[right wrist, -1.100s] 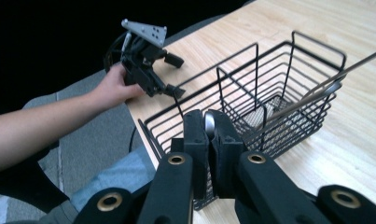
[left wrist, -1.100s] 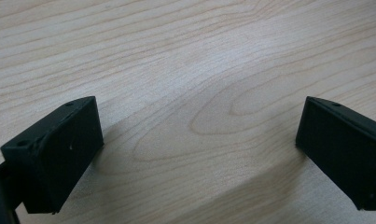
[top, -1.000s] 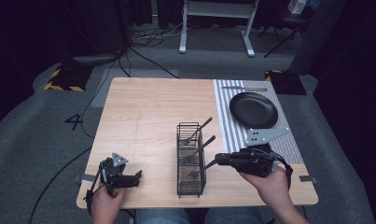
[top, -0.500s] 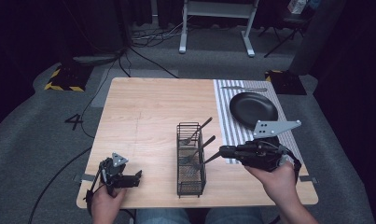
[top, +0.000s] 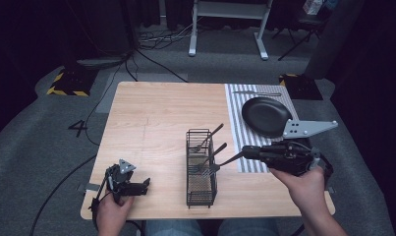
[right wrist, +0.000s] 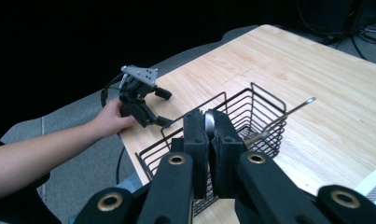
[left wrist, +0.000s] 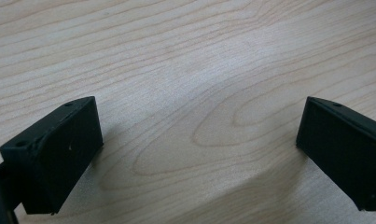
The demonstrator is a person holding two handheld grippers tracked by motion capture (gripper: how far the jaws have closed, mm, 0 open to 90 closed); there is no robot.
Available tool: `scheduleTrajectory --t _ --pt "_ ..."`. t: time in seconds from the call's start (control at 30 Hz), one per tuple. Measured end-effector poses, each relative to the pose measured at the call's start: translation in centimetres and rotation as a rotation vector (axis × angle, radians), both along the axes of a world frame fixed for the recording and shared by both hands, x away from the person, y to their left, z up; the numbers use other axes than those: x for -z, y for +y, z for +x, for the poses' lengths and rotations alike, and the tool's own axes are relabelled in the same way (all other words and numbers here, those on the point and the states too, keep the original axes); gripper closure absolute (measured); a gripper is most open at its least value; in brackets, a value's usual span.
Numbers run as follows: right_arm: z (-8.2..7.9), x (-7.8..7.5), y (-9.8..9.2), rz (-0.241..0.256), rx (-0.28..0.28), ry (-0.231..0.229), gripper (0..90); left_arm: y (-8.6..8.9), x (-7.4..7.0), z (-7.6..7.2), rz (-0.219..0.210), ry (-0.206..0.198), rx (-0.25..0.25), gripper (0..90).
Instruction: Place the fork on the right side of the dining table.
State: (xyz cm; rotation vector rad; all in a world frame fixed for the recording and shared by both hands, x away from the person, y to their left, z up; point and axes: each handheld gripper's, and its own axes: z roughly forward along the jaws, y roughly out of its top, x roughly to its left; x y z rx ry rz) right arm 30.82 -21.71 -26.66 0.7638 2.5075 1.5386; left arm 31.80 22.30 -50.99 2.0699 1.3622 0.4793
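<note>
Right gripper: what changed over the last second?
The right gripper stays shut on a fork and has rolled in the hand: its grey plate swung up and out to the right, and the fork's tines now sit at the wire basket. The left gripper, the black pan and the other utensils in the basket stayed put.

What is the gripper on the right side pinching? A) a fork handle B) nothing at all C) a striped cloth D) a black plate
A: the right gripper has its jaws closed on the metal handle of a fork whose tines reach over the wire basket.
</note>
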Motion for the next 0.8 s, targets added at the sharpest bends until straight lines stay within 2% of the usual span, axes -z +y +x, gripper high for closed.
scheduleTrajectory --t 0.5,0.8 --pt "2.0 -2.3 -2.8 0.023 0.083 -0.017 86.7 0.0 0.0 0.1 0.000 -0.004 0.000 0.5" --pt "2.9 -2.8 -4.2 0.031 0.130 -0.021 86.8 0.0 0.0 0.1 0.000 -0.004 0.000 0.5"
